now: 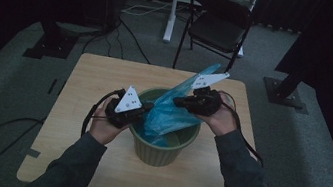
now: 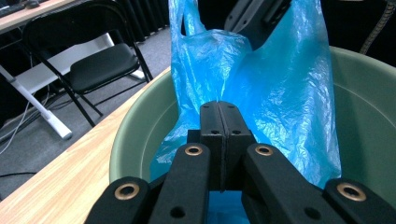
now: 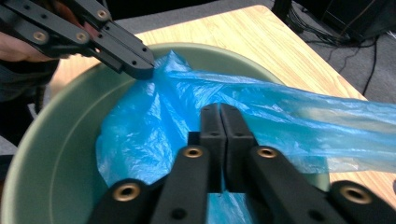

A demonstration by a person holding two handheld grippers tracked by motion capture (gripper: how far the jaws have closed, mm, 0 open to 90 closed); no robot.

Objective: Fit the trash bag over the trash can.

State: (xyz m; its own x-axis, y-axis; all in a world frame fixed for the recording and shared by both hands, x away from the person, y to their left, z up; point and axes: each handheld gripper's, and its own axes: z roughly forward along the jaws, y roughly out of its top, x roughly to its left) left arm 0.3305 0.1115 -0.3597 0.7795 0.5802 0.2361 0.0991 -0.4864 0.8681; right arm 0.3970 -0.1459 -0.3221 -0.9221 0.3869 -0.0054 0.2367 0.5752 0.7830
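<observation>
While pinching the blue bag [image 1: 172, 109] over the green pot [image 1: 161, 148], both grippers' fingers [image 2: 219, 122] tight together.

Right claw [image 3: 219, 112], jaws together, pinching blue plastic bag [image 3: 154, 126] inside green tub [image 3: 51, 140]; left claw [image 3: 135, 63] gripping bag's far edge.

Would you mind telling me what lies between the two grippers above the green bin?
The blue plastic bag stretches between the left gripper and right gripper, over the green bin, in the high view.
</observation>
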